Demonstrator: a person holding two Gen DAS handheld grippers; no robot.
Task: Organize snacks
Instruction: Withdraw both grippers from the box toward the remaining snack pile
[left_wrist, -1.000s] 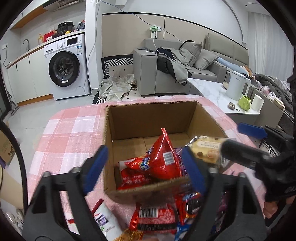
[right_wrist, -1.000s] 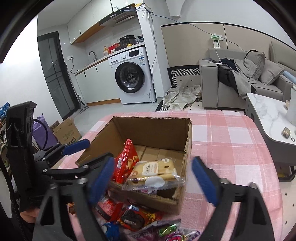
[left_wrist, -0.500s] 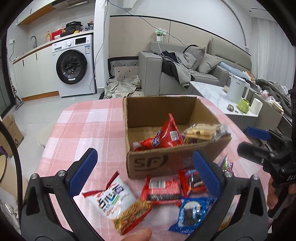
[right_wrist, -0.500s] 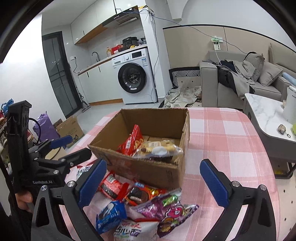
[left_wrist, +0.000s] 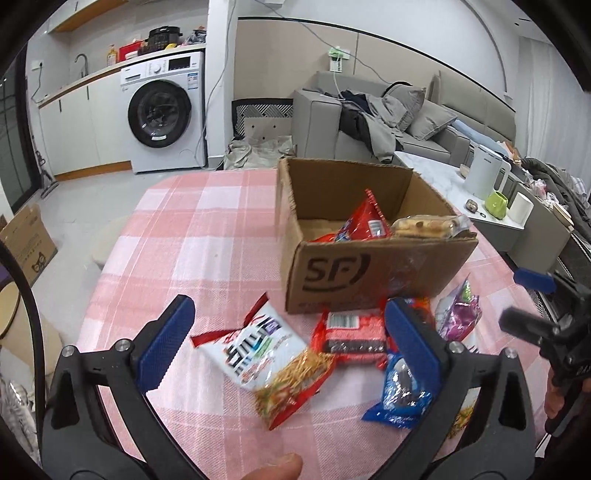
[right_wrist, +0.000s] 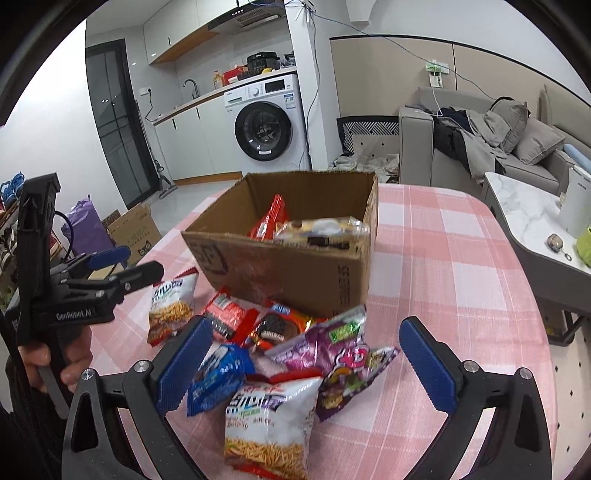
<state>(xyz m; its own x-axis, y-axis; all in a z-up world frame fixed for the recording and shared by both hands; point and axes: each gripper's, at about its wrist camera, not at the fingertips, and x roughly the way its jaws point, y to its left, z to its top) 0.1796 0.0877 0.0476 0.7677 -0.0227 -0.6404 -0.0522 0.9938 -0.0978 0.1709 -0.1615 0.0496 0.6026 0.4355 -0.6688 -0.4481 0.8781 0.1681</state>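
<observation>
Left claw: spread wide, both blue pads bare, nothing between them; it hangs above the loose packets in front of the box, touching none that can be seen.
Left claw's hand: in the right wrist view a hand grips the black handle low at the left edge, with the tool pointing across toward the box.
Right claw: spread wide as well, holding nothing; it hovers over the near pile of packets.
Under the left claw: a white noodle-snack bag lies flat on the tabletop, a red packet just beside it, and a blue cookie packet partly behind the right pad.
Under the right claw: a second white noodle-snack bag nearest the camera, purple packets touching it, and a chocolate-cookie packet closer to the box.
Cardboard box: open-topped, upright on the tabletop beyond the loose snacks, printed "SF" on its near face.
In the box: a red bag stands tilted, and a clear-wrapped pastry pack rests against the near right rim.
Tabletop: covered in pink and white check cloth.
</observation>
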